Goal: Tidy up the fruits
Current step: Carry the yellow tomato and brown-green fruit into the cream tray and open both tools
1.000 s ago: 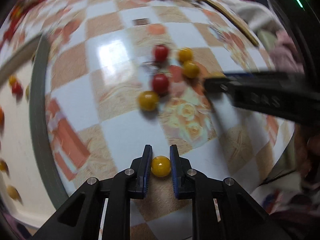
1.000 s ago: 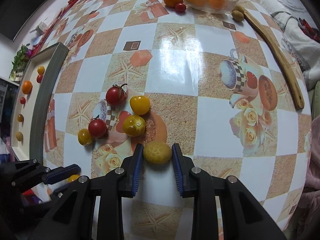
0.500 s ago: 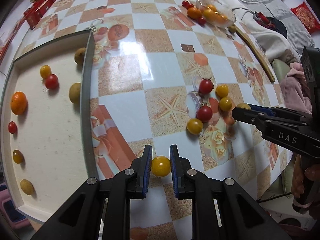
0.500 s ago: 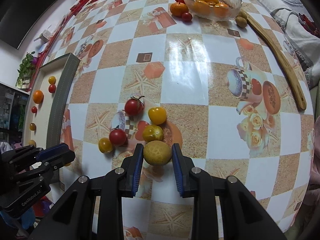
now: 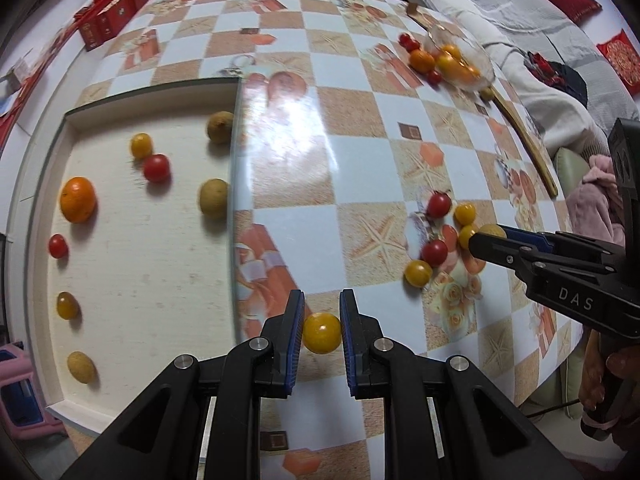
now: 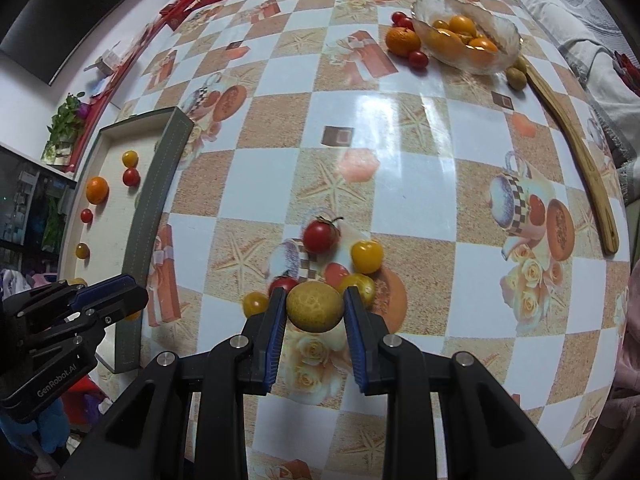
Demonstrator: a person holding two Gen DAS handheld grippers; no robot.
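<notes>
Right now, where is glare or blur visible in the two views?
Left wrist view: white glare on the tablecloth beside the tray; the glass bowl is smeared. Right wrist view: glare mid-table, and the bowl is sharp. Both bend at the edges.

Checkered table [image 6: 404, 184]: tray [image 6: 150, 208], bowl [image 6: 500, 58], tomatoes [image 6: 320, 236].

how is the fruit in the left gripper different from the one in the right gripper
The yellow tomato in the left gripper is smooth, glossy and deep yellow; the tan fruit in the right gripper is dull, paler and finely mottled. The yellow tomato looks near round, the tan fruit wider and oval. The tan fruit spreads its fingers further apart. Both are pinched between blue pads above the checked tablecloth.
</notes>
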